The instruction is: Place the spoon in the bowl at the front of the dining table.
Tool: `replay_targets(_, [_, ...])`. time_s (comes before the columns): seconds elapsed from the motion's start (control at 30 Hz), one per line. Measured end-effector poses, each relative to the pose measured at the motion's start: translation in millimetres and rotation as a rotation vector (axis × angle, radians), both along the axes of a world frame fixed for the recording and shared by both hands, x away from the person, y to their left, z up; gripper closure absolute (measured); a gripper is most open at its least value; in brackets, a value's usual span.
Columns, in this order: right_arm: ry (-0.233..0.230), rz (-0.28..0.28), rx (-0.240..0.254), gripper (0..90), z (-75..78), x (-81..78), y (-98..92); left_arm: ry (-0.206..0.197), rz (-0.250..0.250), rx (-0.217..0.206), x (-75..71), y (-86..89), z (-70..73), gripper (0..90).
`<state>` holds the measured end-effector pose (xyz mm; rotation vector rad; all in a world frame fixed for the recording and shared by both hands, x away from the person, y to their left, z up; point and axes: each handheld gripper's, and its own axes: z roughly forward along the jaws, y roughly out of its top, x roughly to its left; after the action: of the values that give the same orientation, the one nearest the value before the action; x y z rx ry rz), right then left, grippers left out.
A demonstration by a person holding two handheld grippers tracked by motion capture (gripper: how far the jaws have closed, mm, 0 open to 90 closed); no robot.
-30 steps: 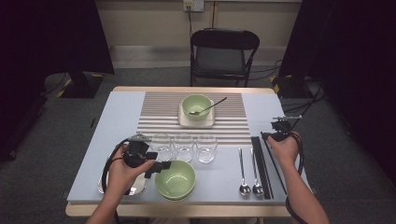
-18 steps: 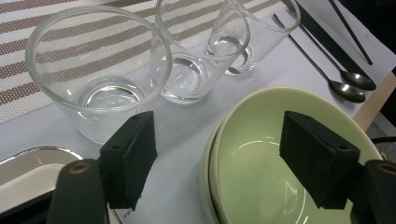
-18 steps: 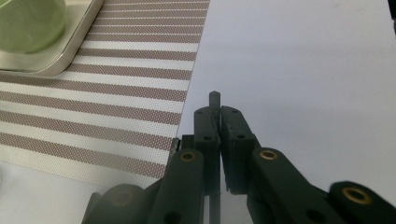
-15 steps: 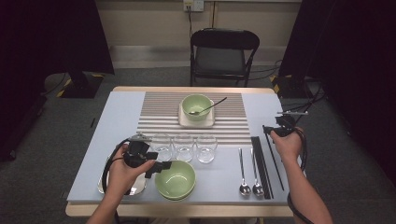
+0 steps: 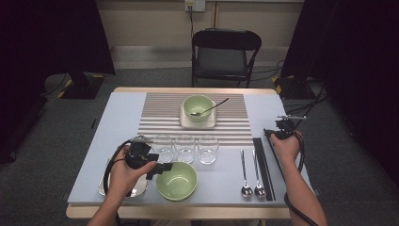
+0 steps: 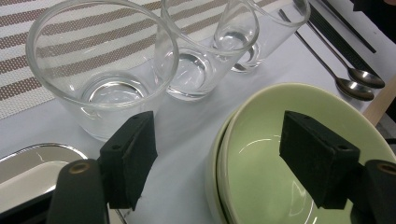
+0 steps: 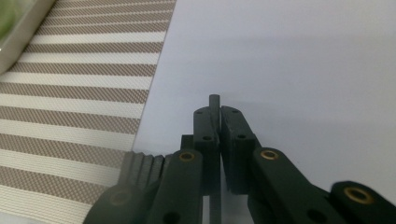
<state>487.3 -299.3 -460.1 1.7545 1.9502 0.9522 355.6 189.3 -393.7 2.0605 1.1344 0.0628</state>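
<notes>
My left gripper (image 5: 157,169) (image 6: 219,135) is open and hangs low over the table. One jaw is beside the nearest glass (image 6: 100,70); the other is over the stacked green bowls (image 5: 176,181) (image 6: 289,154). Nothing sits between its pads. My right gripper (image 5: 269,133) (image 7: 215,112) is shut on a thin black chopstick (image 7: 214,100), held just above the pale cloth at the table's right side. More black chopsticks (image 5: 263,165) lie beside two spoons (image 5: 245,174).
Three empty glasses (image 5: 184,148) stand in a row. A metal tray (image 5: 106,181) lies under my left hand. A far green bowl (image 5: 197,106) with a spoon rests on a white plate on the striped mat (image 5: 160,117). A folding chair (image 5: 226,52) stands behind the table.
My right gripper has drifted slightly right with the chopstick in it. The left gripper has stayed by the bowls.
</notes>
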Motion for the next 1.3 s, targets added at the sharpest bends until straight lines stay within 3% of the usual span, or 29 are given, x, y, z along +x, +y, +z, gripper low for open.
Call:
replay_targets(0.37, [-0.002,0.032,-0.05,78.2,1.0,-10.7,1.1,-0.016,0.001,-0.012,-2.8,-1.0,5.3,27.1])
replay_targets(0.4, [0.001,0.044,-0.084,77.7,1.9,-16.2,2.5,-0.02,-0.003,-0.016,-3.1,-1.1,6.2,27.0])
replay_targets(0.47, [0.005,0.042,-0.102,76.6,1.4,-20.6,2.3,-0.025,-0.002,-0.014,-3.7,-1.1,7.6,27.0])
replay_targets(0.63, [0.012,0.049,-0.118,76.0,1.4,-31.3,-2.5,-0.033,-0.008,-0.019,-5.1,-2.0,10.2,27.1])
replay_targets(0.73, [0.033,0.037,-0.115,75.6,2.5,-37.1,-4.1,-0.035,-0.015,-0.017,-5.3,-2.1,11.4,27.0])
replay_targets(0.83, [0.019,0.022,-0.115,84.3,-2.5,-44.5,-9.5,-0.039,-0.008,-0.022,-5.9,-2.9,11.6,27.0])
replay_targets(0.93, [0.013,-0.012,-0.047,86.3,-5.3,-46.0,-14.6,-0.041,-0.012,-0.022,-5.8,-3.8,11.7,26.9])
replay_targets(1.3, [0.031,-0.03,-0.043,86.7,-2.1,-41.5,-12.6,-0.037,-0.007,-0.016,-4.3,-3.9,11.3,26.9])
